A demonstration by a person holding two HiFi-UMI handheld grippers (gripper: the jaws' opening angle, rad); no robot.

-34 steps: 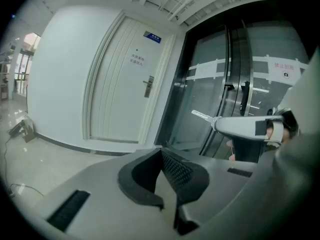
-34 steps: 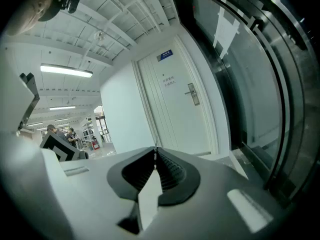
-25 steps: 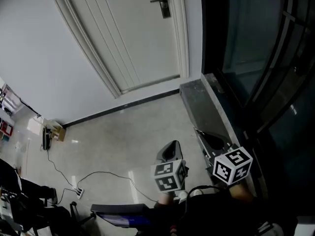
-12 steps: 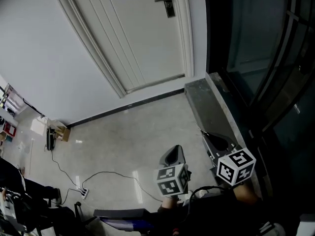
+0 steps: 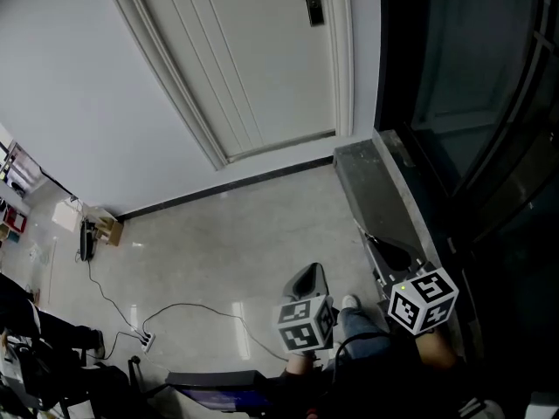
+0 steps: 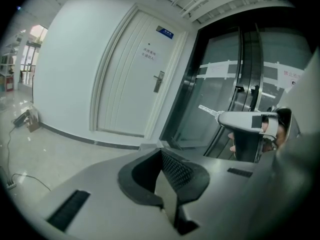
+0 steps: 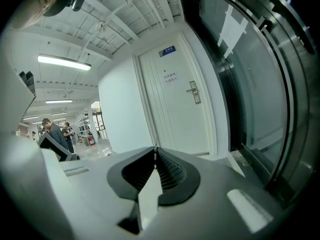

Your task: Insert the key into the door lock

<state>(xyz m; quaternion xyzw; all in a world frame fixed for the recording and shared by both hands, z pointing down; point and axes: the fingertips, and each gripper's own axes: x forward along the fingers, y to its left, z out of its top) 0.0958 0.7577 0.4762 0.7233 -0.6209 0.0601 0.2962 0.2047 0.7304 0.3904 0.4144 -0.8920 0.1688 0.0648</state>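
Note:
A white door (image 5: 253, 51) stands ahead, with its dark lock and handle (image 5: 312, 3) at the top of the head view. The lock also shows in the left gripper view (image 6: 158, 81) and the right gripper view (image 7: 193, 91), still far off. My right gripper (image 5: 365, 238) is shut on the key (image 6: 210, 110), whose silver blade sticks out past the jaws. Edge-on, the key is a thin sliver (image 7: 155, 153) in the right gripper view (image 7: 155, 149). My left gripper (image 5: 306, 276) is lower and to the left, shut with nothing in it (image 6: 161, 151).
A dark glass wall (image 5: 472, 103) runs along the right, with a grey stone ledge (image 5: 376, 182) at its foot. A cable and power strip (image 5: 144, 340) lie on the floor at left, with a small box (image 5: 105, 231) by the wall. People stand far off (image 7: 52, 131).
The door and its lock have slid up and to the right in the head view as I step closer. A shoe and trouser leg have come into sight. Both grippers stay shut.

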